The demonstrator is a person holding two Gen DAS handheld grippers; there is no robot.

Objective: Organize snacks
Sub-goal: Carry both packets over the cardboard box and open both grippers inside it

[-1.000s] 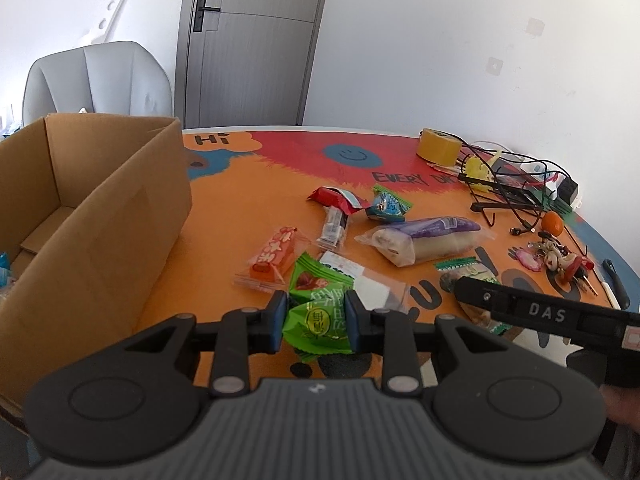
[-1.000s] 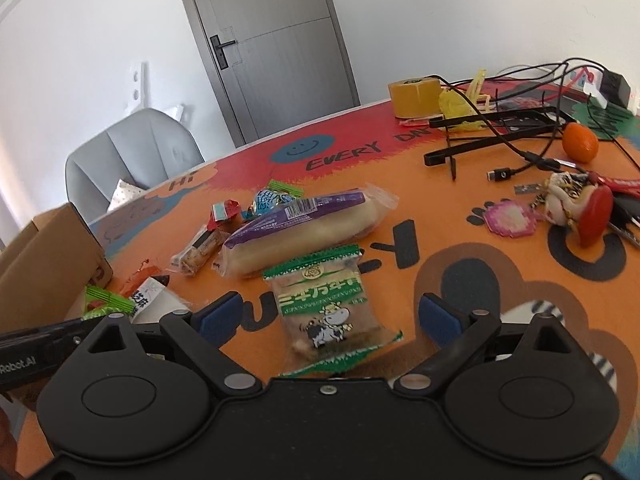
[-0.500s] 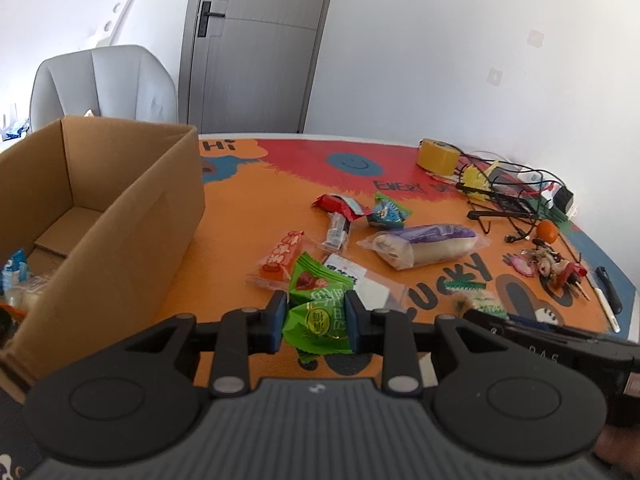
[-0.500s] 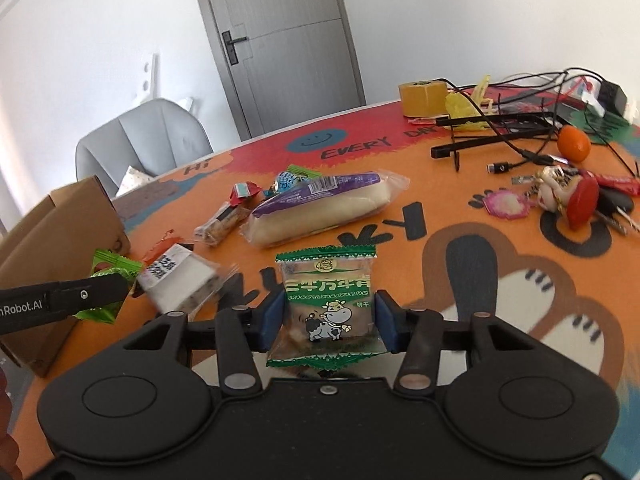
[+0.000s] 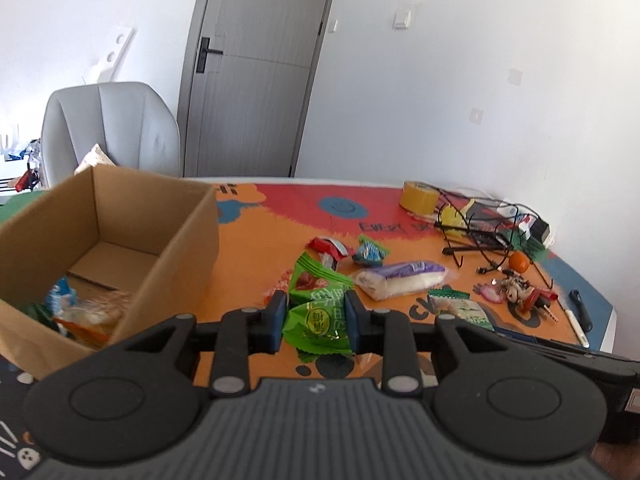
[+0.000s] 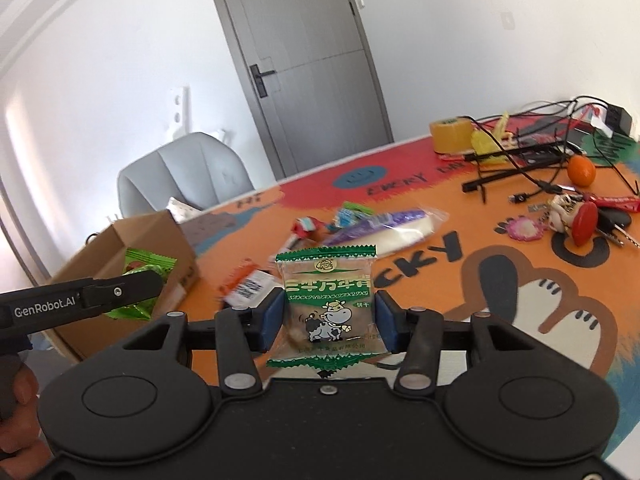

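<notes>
My left gripper (image 5: 316,320) is clamped narrow on a green snack packet (image 5: 320,312), lifted off the table. My right gripper (image 6: 326,320) pinches a clear biscuit packet with a cow on it (image 6: 326,308) by its side edges. The cardboard box (image 5: 176,256) sits at 10 o'clock, some snacks already inside. Risk: both wrappers are slick, so either could slip out in transit, or the grippers could collide crossing to the box. More loose snacks, like the long bread bag (image 5: 400,280), lie at 1 o'clock.
</notes>
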